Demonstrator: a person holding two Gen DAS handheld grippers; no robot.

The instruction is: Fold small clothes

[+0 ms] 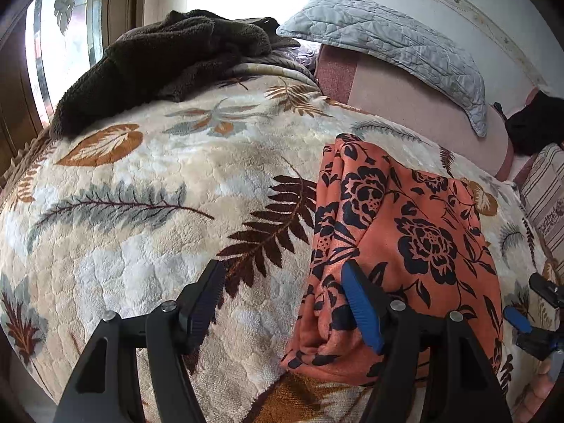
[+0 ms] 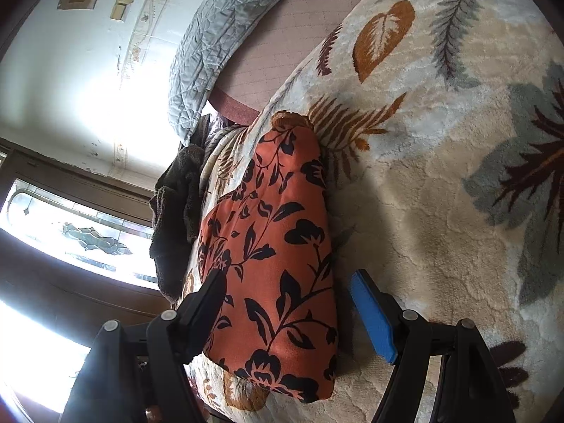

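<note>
Looking at it from the near end, the left gripper has its jaws spread wide with nothing pinched; one blue finger sits over the near edge of the orange flowered garment, the other over the blanket beside it. The right gripper is spread too, straddling the same garment without squeezing it as far as I can tell. That garment lies already folded into a long bundle on the fluffy leaf-print blanket. My guess: it's light, soft and floppy, probably a bit slick, so layers could slide apart if you lift one corner. I'd pinch through all layers at the near folded edge, one gripper per corner. Further back there's a dark fuzzy towel and a grey quilted pillow.
</note>
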